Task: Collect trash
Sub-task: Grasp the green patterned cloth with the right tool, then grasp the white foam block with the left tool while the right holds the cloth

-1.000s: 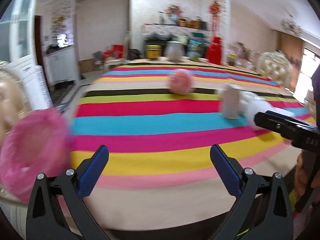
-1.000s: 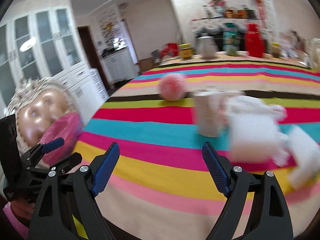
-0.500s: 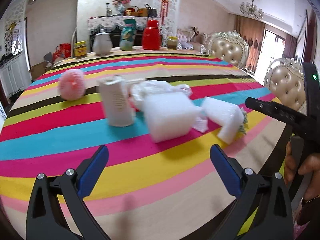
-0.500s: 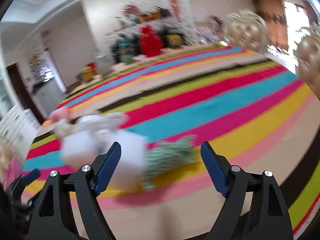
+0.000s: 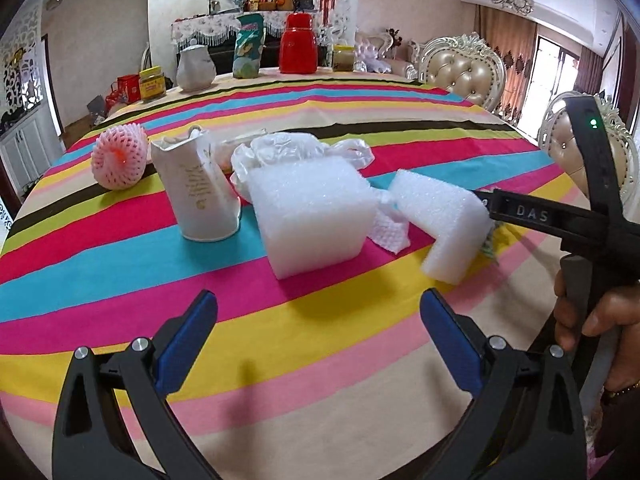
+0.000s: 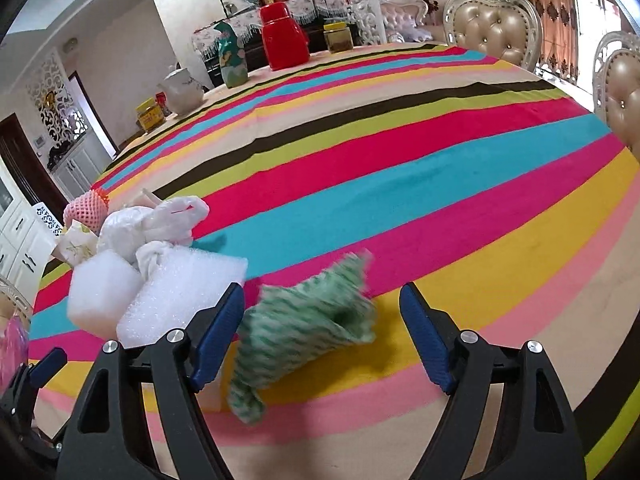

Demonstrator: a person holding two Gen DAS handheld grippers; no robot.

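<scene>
Trash lies on the striped tablecloth [image 5: 120,272]: a white foam block [image 5: 312,216], a second foam piece [image 5: 440,216], a crumpled white plastic bag [image 5: 288,148], a white paper carton [image 5: 196,196], a pink foam net [image 5: 118,158] and a tissue [image 5: 386,232]. My left gripper [image 5: 318,340] is open and empty, short of the foam block. My right gripper [image 6: 322,332] is open around a green-and-white crumpled wrapper [image 6: 304,328] lying on the cloth, beside the foam piece [image 6: 180,296]. The right gripper's body also shows in the left wrist view [image 5: 560,220].
At the table's far edge stand a red thermos [image 5: 298,44], a green patterned bag [image 5: 248,48], a white jug [image 5: 196,68] and jars [image 5: 152,84]. Padded chairs [image 5: 464,68] stand along the right side. A pink bag [image 6: 14,344] shows at far left.
Both grippers swung right from the pink bag toward the trash pile. The right one has come down over the green wrapper; both stay open.
</scene>
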